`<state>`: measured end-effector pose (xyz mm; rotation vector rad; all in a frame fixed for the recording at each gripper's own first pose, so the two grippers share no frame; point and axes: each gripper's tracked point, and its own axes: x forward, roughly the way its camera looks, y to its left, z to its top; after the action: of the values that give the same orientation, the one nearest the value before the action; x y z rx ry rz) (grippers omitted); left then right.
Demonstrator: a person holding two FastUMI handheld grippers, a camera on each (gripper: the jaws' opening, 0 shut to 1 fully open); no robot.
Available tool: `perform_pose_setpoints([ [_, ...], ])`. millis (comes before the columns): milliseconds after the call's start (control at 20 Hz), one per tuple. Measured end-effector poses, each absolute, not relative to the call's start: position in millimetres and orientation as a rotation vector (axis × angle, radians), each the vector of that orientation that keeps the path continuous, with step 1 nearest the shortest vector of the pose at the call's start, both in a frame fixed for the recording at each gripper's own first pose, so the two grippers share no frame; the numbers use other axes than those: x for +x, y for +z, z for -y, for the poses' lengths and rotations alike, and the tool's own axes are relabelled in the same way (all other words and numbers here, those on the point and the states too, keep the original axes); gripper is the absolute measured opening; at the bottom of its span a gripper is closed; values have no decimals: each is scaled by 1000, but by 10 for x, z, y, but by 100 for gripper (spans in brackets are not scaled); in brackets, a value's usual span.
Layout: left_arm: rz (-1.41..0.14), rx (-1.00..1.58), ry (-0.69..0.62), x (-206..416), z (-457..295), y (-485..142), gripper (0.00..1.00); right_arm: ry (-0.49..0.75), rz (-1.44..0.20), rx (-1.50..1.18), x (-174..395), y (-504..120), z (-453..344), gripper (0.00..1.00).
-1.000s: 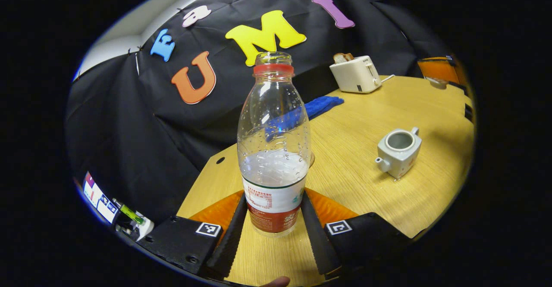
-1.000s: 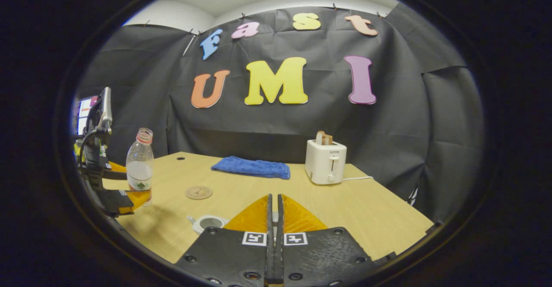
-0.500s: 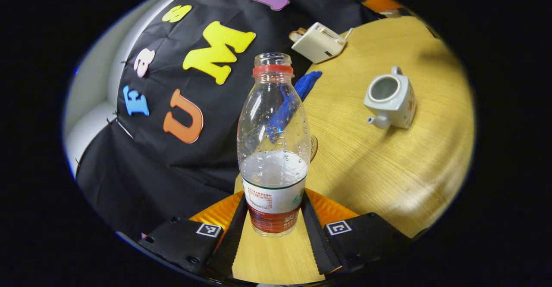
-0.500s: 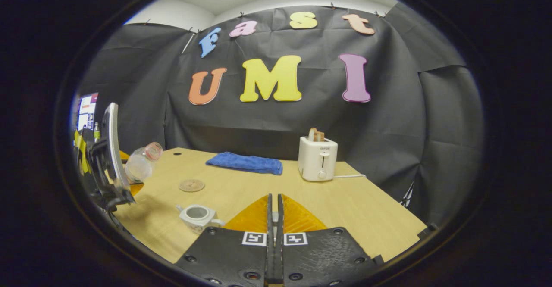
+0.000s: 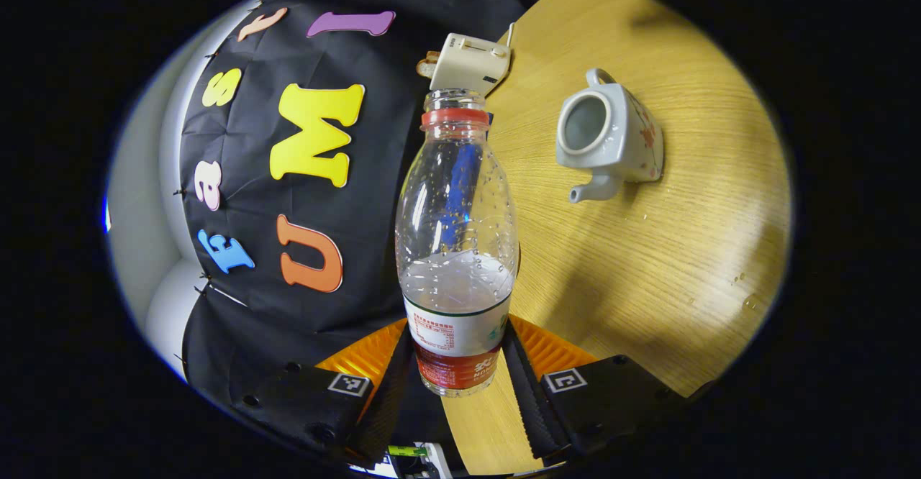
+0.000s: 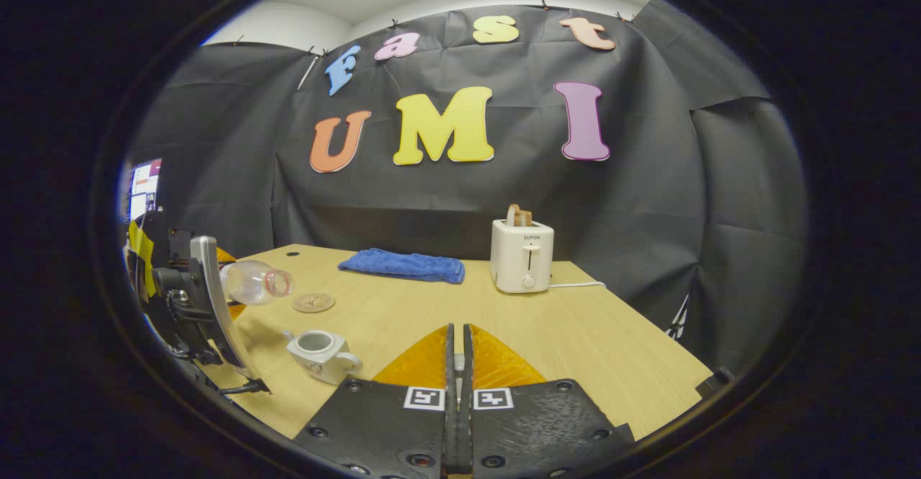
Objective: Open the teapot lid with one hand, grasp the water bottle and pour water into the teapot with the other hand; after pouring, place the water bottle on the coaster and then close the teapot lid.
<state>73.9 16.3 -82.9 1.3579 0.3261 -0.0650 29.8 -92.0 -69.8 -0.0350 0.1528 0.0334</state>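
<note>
Left gripper (image 5: 457, 364) clamping the water bottle (image 5: 456, 249), now tipping it near-horizontal toward the open teapot (image 6: 316, 353); pour is starting. Right gripper (image 6: 457, 364) jaws together, whether pinching the lid I cannot tell. Coaster (image 6: 314, 302) lying beyond the teapot; towel (image 6: 403, 265) and toaster (image 6: 522, 256) far back, nothing blocking.

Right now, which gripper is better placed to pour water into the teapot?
The left gripper: its fingers clamp the water bottle, already tipped near-horizontal with its mouth toward the open teapot. The right gripper is shut.
</note>
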Motion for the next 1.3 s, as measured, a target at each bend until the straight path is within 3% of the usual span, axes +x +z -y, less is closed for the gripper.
perform_pose_setpoints([
  [700,-271,1680,-52,849,-185,-744,72,30,-174,-16,259,-833,1031,0],
  [1300,-225,1797,-17,910,-170,-645,72,18,-175,-14,226,-841,1091,0],
])
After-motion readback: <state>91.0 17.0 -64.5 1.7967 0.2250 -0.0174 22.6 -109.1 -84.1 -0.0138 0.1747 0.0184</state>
